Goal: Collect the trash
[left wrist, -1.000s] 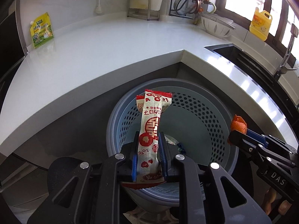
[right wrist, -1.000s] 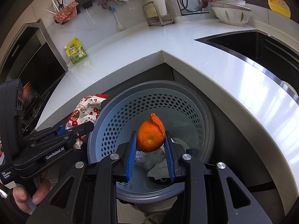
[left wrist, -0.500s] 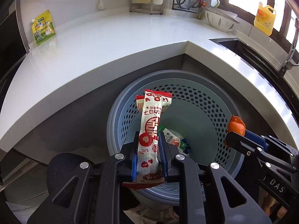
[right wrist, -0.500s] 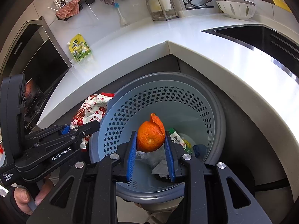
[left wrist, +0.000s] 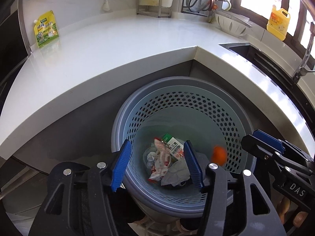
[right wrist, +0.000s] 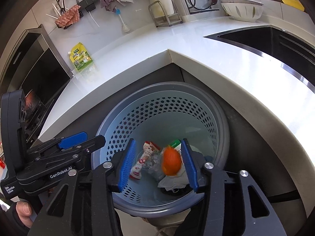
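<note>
A grey perforated trash basket (left wrist: 232, 106) (right wrist: 222, 116) stands on the floor below the counter corner. My left gripper (left wrist: 156, 164) is open and empty above the basket's near rim. The red-and-white snack wrapper (left wrist: 160, 162) (right wrist: 142, 160) lies inside the basket on crumpled trash. My right gripper (right wrist: 159, 162) is open over the basket. The orange peel (right wrist: 170, 162) (left wrist: 219, 155) is blurred, loose in the air between the right jaws, inside the basket. A green-and-white carton (left wrist: 173, 144) lies among the trash.
A white L-shaped counter (left wrist: 118, 45) wraps behind the basket. A yellow-green pouch (left wrist: 46, 29) (right wrist: 80, 60) leans at its back left. A sink (right wrist: 275, 45), a white colander (left wrist: 232, 23), a kettle rack and a yellow bottle (left wrist: 278, 23) stand to the right.
Both grippers have opened. The snack wrapper has dropped from the left gripper into the basket, and the orange peel has left the right gripper and is falling.
</note>
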{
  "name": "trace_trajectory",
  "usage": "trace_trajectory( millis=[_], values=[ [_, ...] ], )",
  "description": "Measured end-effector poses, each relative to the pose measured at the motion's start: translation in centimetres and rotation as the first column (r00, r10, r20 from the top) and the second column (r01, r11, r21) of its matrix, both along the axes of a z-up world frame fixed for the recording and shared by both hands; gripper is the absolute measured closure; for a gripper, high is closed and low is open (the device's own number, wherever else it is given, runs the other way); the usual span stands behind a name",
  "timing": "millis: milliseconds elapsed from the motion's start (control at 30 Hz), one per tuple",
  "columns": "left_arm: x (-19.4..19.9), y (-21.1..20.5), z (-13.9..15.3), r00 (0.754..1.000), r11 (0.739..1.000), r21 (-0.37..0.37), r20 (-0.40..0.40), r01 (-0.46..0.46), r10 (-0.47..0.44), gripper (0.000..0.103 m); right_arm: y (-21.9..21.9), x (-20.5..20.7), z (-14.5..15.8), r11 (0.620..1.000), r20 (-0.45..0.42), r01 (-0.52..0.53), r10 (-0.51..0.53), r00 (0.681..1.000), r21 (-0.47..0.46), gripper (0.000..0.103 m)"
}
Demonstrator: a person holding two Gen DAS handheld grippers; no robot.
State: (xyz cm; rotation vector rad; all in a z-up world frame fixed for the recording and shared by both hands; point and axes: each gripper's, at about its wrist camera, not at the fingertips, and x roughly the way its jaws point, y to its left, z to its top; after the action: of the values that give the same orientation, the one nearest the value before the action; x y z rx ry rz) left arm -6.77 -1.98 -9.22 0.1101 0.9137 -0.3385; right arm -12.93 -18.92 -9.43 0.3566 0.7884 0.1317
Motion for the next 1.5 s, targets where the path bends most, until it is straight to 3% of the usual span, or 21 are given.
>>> trace_trajectory(
  millis=[233,333,700,967,1500],
  values=[
    [-0.1,0.4,0.4,1.0,1.0,0.001,0.011,-0.019,0.019,0.044,0.3,-0.2,0.3,1.0,0.009,0.009,-0.009,1.0,-0.013,0.054],
    [-0.3,0.6,0.8,0.999,0.999,-0.001,0.029,-0.032,0.032,0.035,0.2,-0.3,0.4,1.0,0.007,0.009,-0.009,1.0,-0.021,0.054],
    [-1.4,1.5,2.6,0.994,0.998,-0.01,0.094,-0.054,0.055,0.014,0.7,-1.1,1.6,0.995,0.043,0.033,-0.03,0.999,-0.094,0.038],
    [-1.8,2.1,3.5,0.987,0.996,0.002,0.133,-0.093,0.092,0.006,0.8,-1.6,2.2,0.994,0.057,0.045,-0.039,0.998,-0.104,0.036],
    [-2.2,2.9,4.1,0.982,0.991,0.012,0.14,-0.13,0.127,0.006,0.8,-2.2,2.8,0.99,0.07,0.072,-0.064,0.995,-0.119,0.032]
  ],
)
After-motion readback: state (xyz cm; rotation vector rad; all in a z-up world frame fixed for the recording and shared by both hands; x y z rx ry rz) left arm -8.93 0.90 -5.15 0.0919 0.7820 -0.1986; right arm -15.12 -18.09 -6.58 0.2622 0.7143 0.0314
